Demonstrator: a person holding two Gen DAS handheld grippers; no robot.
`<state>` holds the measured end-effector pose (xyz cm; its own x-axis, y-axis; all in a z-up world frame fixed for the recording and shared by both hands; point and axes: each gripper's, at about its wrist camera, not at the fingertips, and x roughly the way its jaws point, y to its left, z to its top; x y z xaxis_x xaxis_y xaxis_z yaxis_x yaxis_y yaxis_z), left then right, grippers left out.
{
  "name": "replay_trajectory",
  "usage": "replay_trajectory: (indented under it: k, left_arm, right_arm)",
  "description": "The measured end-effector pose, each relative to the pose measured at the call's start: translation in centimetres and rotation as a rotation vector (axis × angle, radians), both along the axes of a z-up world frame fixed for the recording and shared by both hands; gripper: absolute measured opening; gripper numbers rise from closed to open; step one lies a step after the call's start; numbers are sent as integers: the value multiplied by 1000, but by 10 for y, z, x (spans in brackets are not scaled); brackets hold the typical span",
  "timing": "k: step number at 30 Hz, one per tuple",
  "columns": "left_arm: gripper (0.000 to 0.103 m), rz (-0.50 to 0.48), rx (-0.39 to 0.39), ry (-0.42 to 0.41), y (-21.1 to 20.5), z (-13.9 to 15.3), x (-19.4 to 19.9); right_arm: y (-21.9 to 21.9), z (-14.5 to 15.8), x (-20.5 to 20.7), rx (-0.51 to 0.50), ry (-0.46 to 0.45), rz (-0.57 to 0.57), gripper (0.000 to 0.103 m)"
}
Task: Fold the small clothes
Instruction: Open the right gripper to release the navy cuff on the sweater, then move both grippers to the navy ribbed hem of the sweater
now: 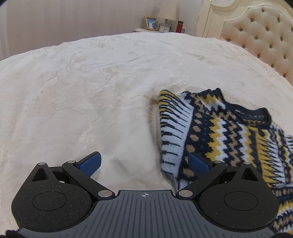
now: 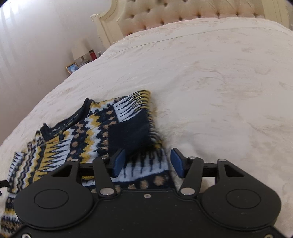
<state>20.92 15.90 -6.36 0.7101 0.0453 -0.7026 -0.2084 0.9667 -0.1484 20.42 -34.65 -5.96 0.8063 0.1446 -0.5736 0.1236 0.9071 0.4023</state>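
The left tool (image 1: 144, 164) is hovering with jaws spread wide, gripping nothing, over the bed (image 1: 91, 91); its right pad is sitting at the sweater's (image 1: 219, 131) left edge. The sweater is lying partly folded on the bed. The right tool (image 2: 147, 163) is standing open astride the folded sleeve (image 2: 131, 128), apparently released. Risk: a retreating pad is liable to snag the knit, undoing the fold.

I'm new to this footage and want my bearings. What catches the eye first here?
The patterned knit sweater in navy, yellow and white stands out, lying partly folded on the cream bedspread. Both grippers hang open at its edges, the left gripper and the right gripper. A tufted headboard rises behind.
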Motion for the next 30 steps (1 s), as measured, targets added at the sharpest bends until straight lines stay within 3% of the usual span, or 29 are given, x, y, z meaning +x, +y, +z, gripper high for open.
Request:
replay_trajectory:
  k: [4,11,15,19,25,30]
  left_arm:
    - [103,-5,-24,-14,-5,13,-14]
    - [103,-36,-76,-74,-22,42,-53]
    - [103,-82,-156,-67,-30,50,-88]
    - [103,-138,-170,-68,-40,56,-122]
    - [103,-191,-220,15,-58,43,-163]
    - [102,-194,-196,102,-70,31,-185]
  right_arm:
    - [-6,13,-14,30,-18,11,72]
    - [-1,45,-50,27,-79,77,73]
    - [-1,45,-80,69,-52,111,74]
    - [3,44,-109,99,-13,134,75]
    - [6,37,-147,142,62,140,88]
    - [-1,35,-162,197,171,90,91]
